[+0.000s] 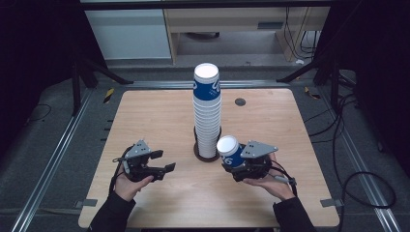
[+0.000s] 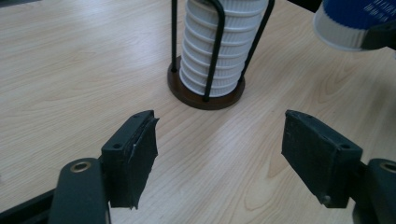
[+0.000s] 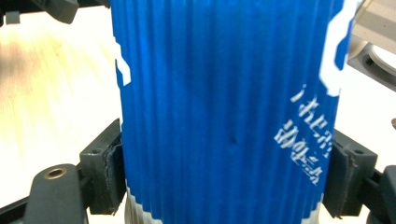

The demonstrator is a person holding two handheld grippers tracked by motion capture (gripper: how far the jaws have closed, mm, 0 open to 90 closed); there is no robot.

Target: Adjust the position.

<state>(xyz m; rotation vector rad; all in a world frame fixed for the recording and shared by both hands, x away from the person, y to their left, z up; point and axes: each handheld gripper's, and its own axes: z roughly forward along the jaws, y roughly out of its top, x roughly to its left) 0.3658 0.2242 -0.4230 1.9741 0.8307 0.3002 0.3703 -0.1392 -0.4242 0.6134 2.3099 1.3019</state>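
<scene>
The blue cup (image 1: pixel 230 152) is held in the right tongs (image 1: pixel 240 163), whose 2 jaws press on its ribbed sides; it is upside down, white bottom up, above the wooden surface (image 1: pixel 159 116), just right of the tall stack of cups (image 1: pixel 207 111). This stack stands in a wire holder with a dark round base (image 2: pixel 205 97) at the middle of the surface. The left tongs (image 1: pixel 157 162) are open and hold nothing, well apart from the stack, with bare wood between. A small dark disc (image 1: pixel 240 102) lies behind the stack.
</scene>
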